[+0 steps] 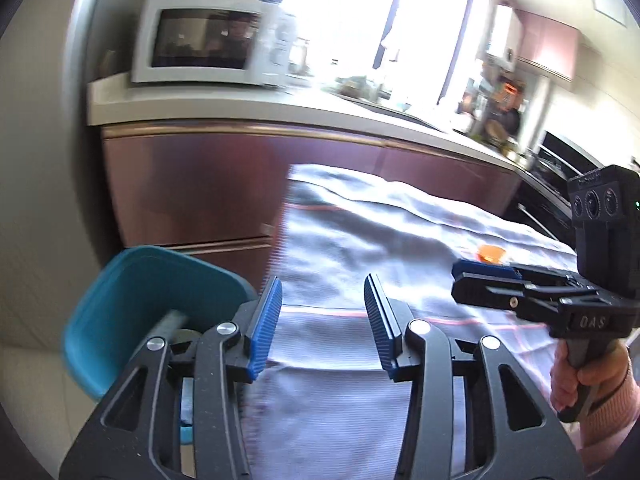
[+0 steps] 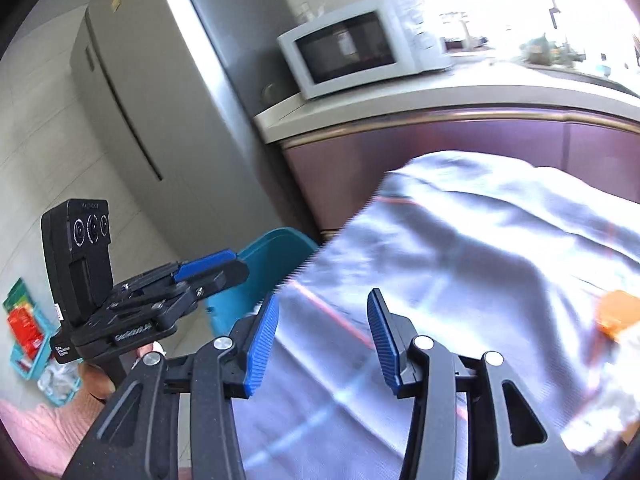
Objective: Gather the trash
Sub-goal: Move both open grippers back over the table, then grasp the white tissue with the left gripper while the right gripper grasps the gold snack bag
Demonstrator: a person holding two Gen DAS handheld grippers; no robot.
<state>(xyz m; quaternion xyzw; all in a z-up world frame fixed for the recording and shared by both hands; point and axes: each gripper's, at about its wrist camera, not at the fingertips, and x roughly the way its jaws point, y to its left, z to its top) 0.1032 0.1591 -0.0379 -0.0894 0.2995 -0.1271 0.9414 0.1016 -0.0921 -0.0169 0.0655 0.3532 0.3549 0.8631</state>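
Observation:
A small orange piece of trash lies on the grey-white tablecloth; in the right wrist view it shows at the right edge, next to something whitish and blurred. My left gripper is open and empty above the cloth's near left part. My right gripper is open and empty over the cloth, left of the orange piece. Each gripper shows in the other's view, side on: the right one just short of the orange piece, the left one over the chair.
A teal chair stands at the table's left edge. Behind is a maroon cabinet with a white counter and microwave. A grey fridge stands left. A teal basket with packets sits on the floor.

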